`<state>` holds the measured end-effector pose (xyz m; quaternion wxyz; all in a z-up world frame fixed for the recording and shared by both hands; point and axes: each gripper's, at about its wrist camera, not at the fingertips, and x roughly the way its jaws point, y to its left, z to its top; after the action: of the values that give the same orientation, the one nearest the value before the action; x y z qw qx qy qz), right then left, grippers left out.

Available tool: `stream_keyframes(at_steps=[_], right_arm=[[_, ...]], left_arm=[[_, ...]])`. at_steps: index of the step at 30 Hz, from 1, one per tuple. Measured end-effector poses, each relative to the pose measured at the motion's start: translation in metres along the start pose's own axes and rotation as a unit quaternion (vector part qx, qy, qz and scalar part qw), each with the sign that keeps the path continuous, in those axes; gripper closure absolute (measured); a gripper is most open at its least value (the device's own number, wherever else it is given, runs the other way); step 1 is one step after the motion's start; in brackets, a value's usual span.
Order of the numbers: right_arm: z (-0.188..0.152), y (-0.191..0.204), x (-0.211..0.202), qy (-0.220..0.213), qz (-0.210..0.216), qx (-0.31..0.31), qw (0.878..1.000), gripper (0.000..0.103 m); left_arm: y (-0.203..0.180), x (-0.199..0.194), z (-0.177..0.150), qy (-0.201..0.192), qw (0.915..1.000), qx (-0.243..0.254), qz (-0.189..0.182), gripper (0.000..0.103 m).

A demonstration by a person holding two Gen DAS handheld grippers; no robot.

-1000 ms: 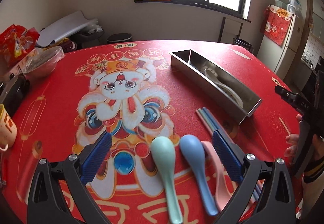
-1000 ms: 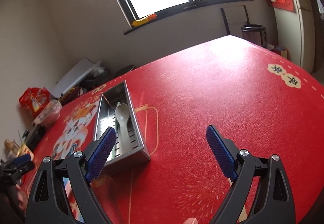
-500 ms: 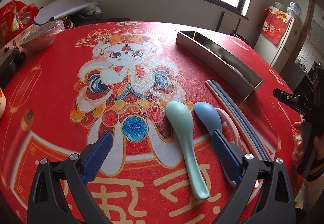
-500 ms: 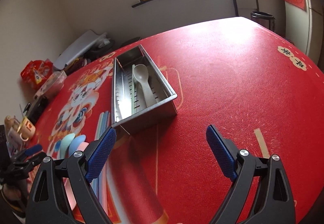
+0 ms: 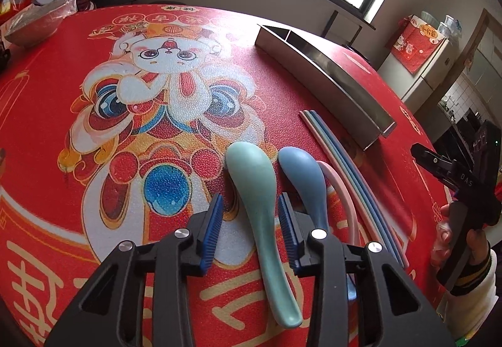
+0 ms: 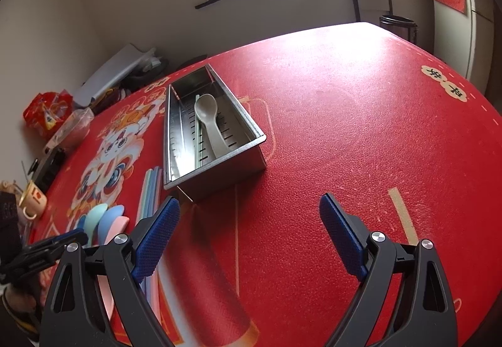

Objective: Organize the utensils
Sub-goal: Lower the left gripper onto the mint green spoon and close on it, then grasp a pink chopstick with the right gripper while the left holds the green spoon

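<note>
The left gripper [image 5: 251,221], jaws just closing, straddles the green spoon [image 5: 257,190] without pressing it; the right gripper [image 6: 248,231] hangs released.

"DAS" on right claw [image 5: 451,177]

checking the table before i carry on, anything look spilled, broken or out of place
Nothing spilled or broken. The green spoon, blue spoon, pink spoon and chopsticks lie loose on the tablecloth beside the metal tray, which holds one grey spoon.
</note>
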<state>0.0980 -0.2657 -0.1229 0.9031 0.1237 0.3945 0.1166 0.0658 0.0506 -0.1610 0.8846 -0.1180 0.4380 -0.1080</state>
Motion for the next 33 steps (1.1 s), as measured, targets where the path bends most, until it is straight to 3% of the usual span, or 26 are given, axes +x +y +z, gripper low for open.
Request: stream_keyframes(at_steps=[4, 12, 21, 24, 33], right_arm=[[0.001, -0.001, 0.001, 0.001, 0.005, 0.001, 1.0, 0.015], [0.001, -0.005, 0.002, 0.003, 0.016, 0.01, 1.0, 0.015], [0.001, -0.008, 0.001, 0.001, 0.035, 0.013, 0.999, 0.015], [0.001, -0.006, 0.001, 0.003, 0.039, 0.009, 0.999, 0.015], [-0.003, 0.026, -0.002, 0.026, 0.009, -0.085, 0.996, 0.016]], left_arm=[[0.001, 0.002, 0.002, 0.001, 1.0, -0.004, -0.004, 0.073], [-0.02, 0.007, 0.001, 0.01, 0.9994, 0.034, -0.004, 0.092], [-0.039, 0.004, -0.013, 0.021, 0.9945, 0.098, 0.03, 0.093], [-0.037, -0.001, -0.016, 0.018, 0.9921, 0.109, 0.059, 0.095], [-0.001, -0.017, -0.021, 0.008, 0.9927, 0.081, 0.089, 0.095]])
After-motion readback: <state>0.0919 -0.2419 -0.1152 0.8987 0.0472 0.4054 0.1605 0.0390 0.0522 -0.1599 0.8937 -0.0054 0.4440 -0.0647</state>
